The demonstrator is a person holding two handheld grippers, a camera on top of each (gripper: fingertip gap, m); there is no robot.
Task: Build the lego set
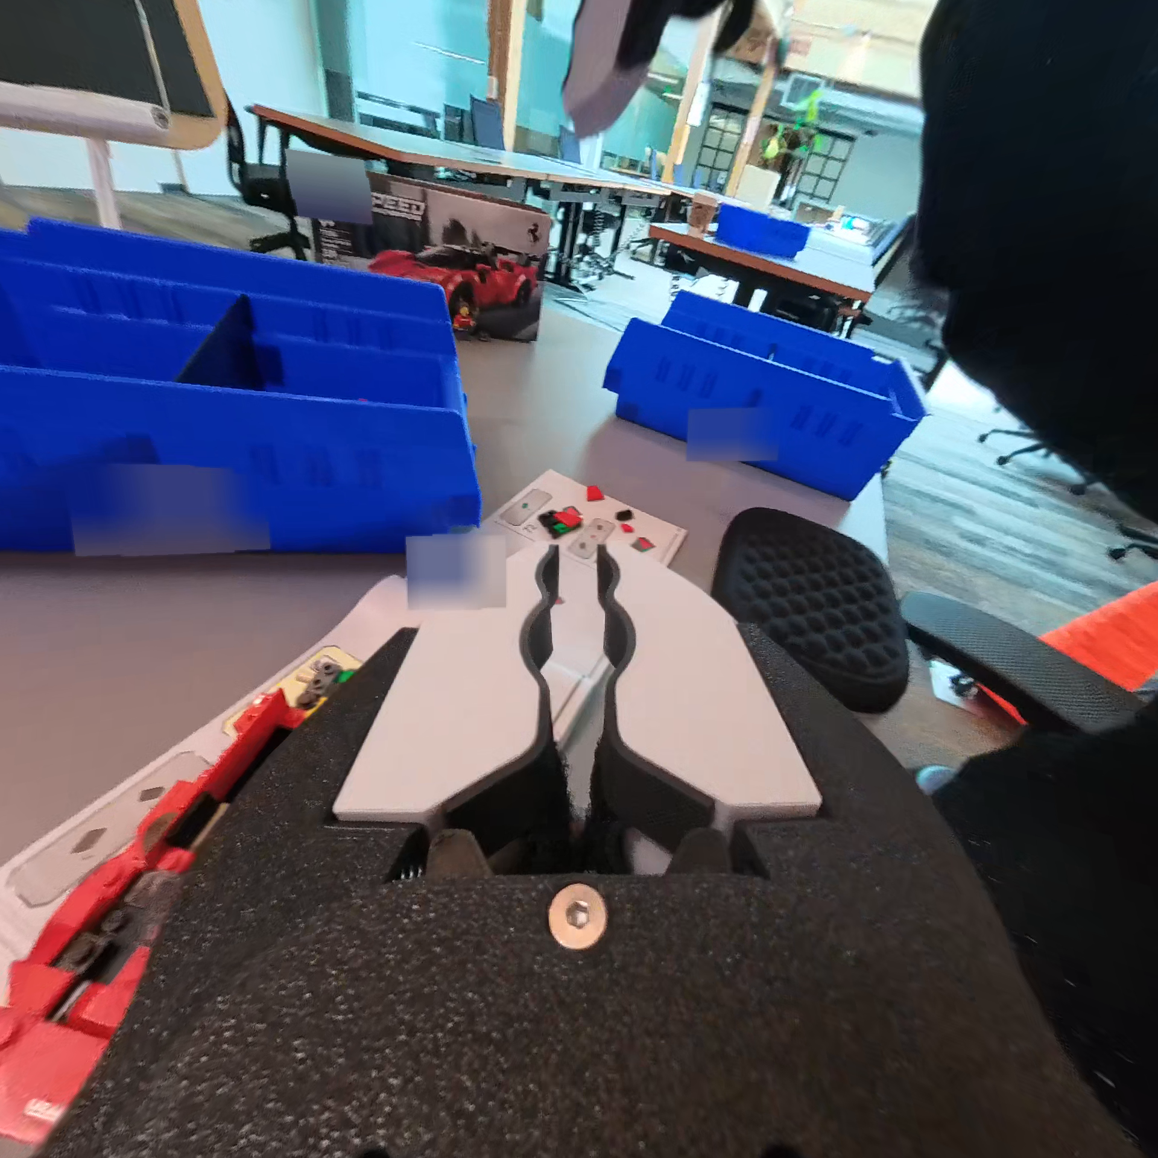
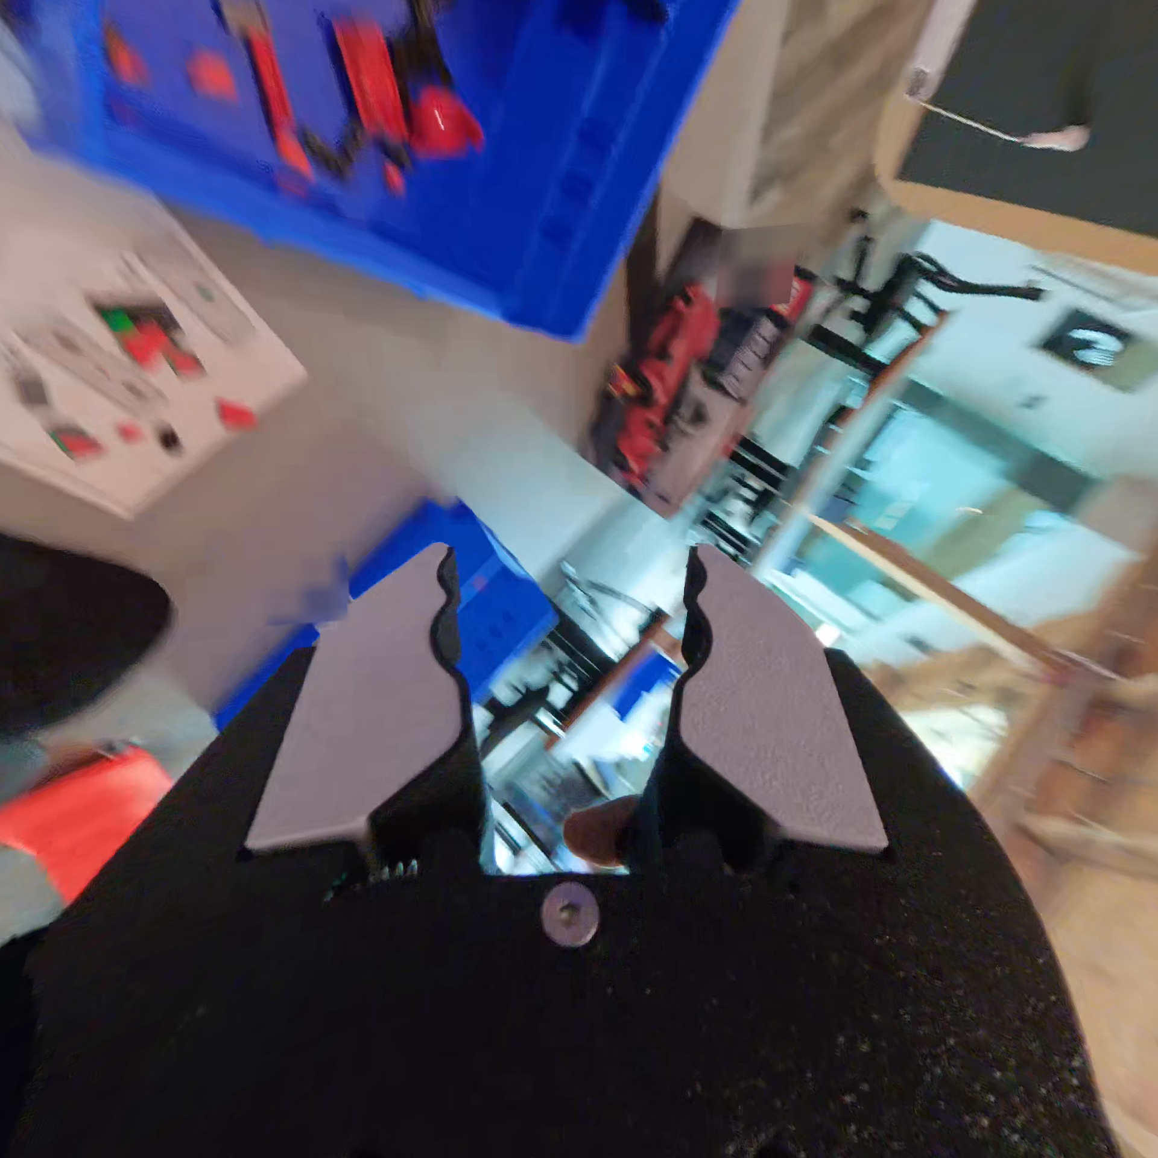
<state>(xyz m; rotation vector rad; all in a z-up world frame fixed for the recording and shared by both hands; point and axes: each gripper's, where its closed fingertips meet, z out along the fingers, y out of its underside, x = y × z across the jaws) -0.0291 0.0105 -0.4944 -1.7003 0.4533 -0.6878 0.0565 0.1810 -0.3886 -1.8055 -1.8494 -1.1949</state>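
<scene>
My left gripper [image 1: 578, 551] hovers low over the open instruction booklet [image 1: 658, 539], jaws nearly together with nothing between them. A partly built red Lego car [image 1: 94, 908] lies on the booklet by the gripper's left side. Small red, black and green loose pieces [image 1: 564, 521] lie on the page just beyond the fingertips. My right gripper [image 2: 570, 558] is open and empty, tilted in the air and pointing past the table edge; that view is blurred. There the booklet [image 2: 250, 376] with the pieces [image 2: 150, 344] is at the left, and a blue bin [image 2: 532, 188] holds red and black parts [image 2: 376, 94].
Blue divided bins [image 1: 250, 438] stand at the left and another blue bin [image 1: 783, 401] at the right. The Lego box [image 1: 464, 250] stands behind. A black mesh chair part [image 1: 814, 601] and a dark sleeve [image 1: 1034, 250] are at the right. My right fingertips sit around 20 cm from my left ones. The partly built red Lego car [image 1: 94, 908] lies around 15 cm away from my left fingertips.
</scene>
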